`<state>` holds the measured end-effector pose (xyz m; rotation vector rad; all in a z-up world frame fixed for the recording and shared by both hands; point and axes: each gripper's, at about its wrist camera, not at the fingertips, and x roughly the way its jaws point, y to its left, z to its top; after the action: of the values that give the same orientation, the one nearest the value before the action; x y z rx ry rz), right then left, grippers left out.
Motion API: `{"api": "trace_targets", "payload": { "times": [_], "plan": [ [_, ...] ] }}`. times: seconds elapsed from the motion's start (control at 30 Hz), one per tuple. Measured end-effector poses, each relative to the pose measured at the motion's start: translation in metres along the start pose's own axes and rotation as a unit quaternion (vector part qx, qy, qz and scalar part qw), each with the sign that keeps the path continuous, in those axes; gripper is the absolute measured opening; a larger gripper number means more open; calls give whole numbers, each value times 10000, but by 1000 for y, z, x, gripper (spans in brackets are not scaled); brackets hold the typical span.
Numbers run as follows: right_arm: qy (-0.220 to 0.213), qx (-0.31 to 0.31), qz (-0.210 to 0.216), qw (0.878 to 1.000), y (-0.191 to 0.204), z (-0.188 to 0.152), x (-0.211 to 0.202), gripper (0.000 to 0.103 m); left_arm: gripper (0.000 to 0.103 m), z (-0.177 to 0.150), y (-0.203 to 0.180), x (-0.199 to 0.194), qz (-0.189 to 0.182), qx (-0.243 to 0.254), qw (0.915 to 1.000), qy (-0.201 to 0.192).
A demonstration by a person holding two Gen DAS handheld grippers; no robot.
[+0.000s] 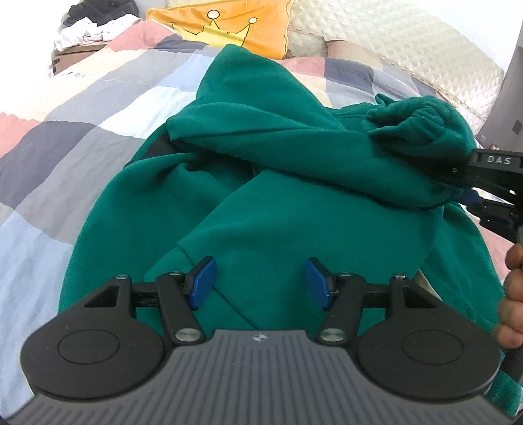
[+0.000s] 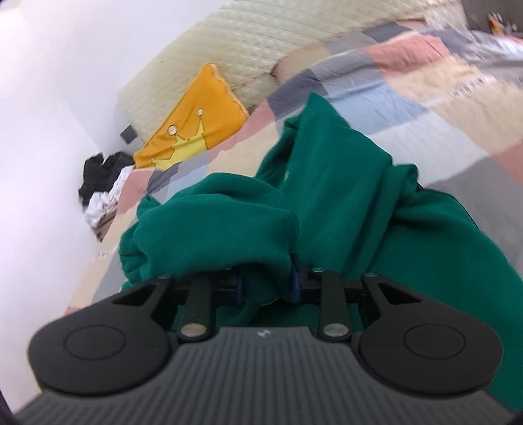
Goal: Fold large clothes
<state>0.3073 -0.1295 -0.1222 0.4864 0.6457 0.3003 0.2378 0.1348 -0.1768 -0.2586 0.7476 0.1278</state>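
The left gripper point(image 1: 260, 282) is held open over the green hoodie point(image 1: 294, 229); its sleeve point(image 2: 228, 222) is pinched by the right gripper point(image 2: 266, 287) and should be laid across next.

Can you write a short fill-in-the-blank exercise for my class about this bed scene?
1. The hoodie on the bed is ____ in colour.
2. The yellow pillow bears a drawing of a ____.
3. The left gripper holds ____ between its blue pads.
4. The right gripper is shut on the hoodie's ____.

Missing words: green; crown; nothing; sleeve
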Motion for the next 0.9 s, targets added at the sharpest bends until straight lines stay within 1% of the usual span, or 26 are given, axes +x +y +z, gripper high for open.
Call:
{"api": "trace_targets", "payload": {
  "times": [0.17,0.27,0.37,0.43,0.63,0.73,0.8,0.9],
  "plan": [
    [35,332,-150,9993,-9,0,0,30,66,-1,-1,1,49,53,10000,-16],
    [49,670,-262,9974,-19,-2,0,30,66,-2,0,2,51,58,10000,-21],
    [-17,1038,-355,9940,-32,-3,-3,31,66,-2,0,2,64,77,9999,-22],
    [-86,1245,-428,9913,-40,-4,-7,34,66,-2,0,4,75,87,9999,-20],
    [-235,1698,-661,9830,-59,-6,-17,35,66,-1,4,4,63,71,10000,-22],
    [-152,1812,-629,9813,-66,-8,-22,35,66,-1,5,4,42,38,10000,-20],
    [-83,1934,-533,9796,-70,-10,-26,35,66,0,6,3,20,-1,10000,-21],
    [-90,1882,-494,9808,-71,-13,-36,35,66,1,9,1,-40,-82,9999,-45]
  ]
}}
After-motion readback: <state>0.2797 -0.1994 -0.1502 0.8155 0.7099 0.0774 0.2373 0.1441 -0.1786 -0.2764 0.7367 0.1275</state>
